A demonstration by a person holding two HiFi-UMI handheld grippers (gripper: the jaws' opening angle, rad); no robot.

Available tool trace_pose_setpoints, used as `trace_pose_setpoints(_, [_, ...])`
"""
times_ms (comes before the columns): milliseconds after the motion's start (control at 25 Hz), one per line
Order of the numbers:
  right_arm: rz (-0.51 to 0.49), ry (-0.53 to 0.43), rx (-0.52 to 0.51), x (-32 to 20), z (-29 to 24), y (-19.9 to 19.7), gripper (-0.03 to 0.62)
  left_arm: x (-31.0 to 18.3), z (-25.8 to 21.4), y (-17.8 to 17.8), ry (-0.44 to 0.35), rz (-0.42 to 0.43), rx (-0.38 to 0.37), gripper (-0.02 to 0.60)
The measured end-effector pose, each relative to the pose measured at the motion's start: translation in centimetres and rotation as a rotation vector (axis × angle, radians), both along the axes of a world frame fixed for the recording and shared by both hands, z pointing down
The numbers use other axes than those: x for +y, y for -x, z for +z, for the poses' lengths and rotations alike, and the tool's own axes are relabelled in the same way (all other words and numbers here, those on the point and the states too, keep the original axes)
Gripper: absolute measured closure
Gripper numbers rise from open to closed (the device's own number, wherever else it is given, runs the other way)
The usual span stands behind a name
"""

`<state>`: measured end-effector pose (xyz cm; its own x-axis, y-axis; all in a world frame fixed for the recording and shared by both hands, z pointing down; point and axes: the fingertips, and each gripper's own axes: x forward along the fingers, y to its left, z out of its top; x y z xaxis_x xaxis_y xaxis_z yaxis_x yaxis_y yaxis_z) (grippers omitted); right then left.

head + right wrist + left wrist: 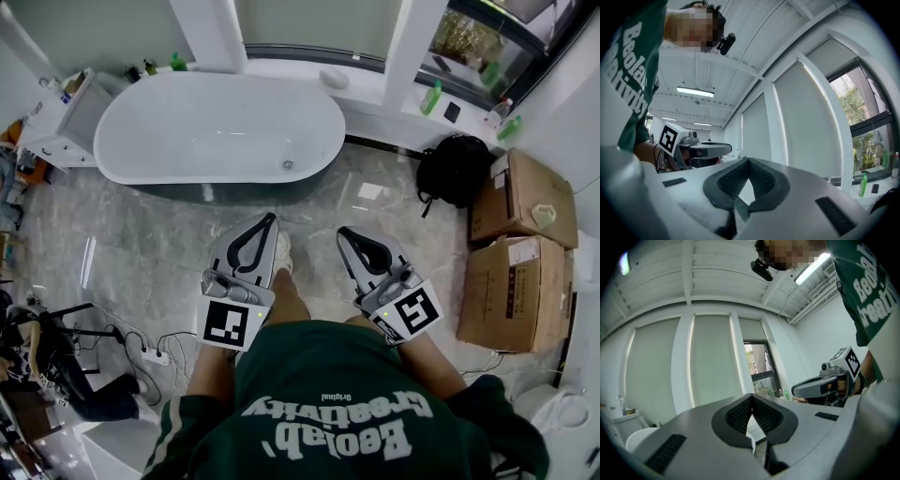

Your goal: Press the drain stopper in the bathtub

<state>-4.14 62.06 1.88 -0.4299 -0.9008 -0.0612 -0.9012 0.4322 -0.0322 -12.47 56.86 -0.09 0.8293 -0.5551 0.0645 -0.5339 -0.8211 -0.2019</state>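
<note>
A white oval bathtub (178, 122) stands on the marble floor below the window, and its round metal drain stopper (288, 165) lies on the tub's bottom near the right end. Both grippers are held at waist height in front of the person, well short of the tub and pointing toward it. My left gripper (272, 217) is shut with nothing between its jaws, its tips meeting in the left gripper view (751, 396). The right gripper (341, 231) is likewise shut and empty (748, 160). Both gripper views look up at the window and ceiling, so neither shows the stopper.
A black backpack (457, 173) leans by the wall right of the tub, beside two cardboard boxes (518, 197) (514, 292). A white cabinet (67, 120) stands at the tub's left end. Bottles (430, 97) line the window ledge. A power strip with cables (150, 354) lies on the floor at left.
</note>
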Motion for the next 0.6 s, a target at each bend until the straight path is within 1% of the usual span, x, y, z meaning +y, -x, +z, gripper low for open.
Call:
trace_pose_setpoints(160, [0.014, 0.02, 0.004, -6.3, 0.5, -0.2, 0.583, -6.2, 0.2, -0.6, -0.006, 0.043, 0.011, 0.572])
trace_pose_setpoints(400, [0.055, 0.065, 0.015, -17.2, 0.6, -0.9, 0.583, -17.5, 0.4, -2.0, 0.03, 0.097, 0.017, 0.572])
trace_pose_setpoints(520, [0.075, 0.086, 0.018, -21.9, 0.8, -1.4, 0.583, -22.1, 0.5, -2.5, 0.023, 0.132, -0.004, 0.572])
trace_pose_setpoints(600, [0.099, 0.094, 0.007, -24.8, 0.9, -2.1, 0.583, -25.2, 1.0, -2.8, 0.043, 0.135, -0.01, 0.572])
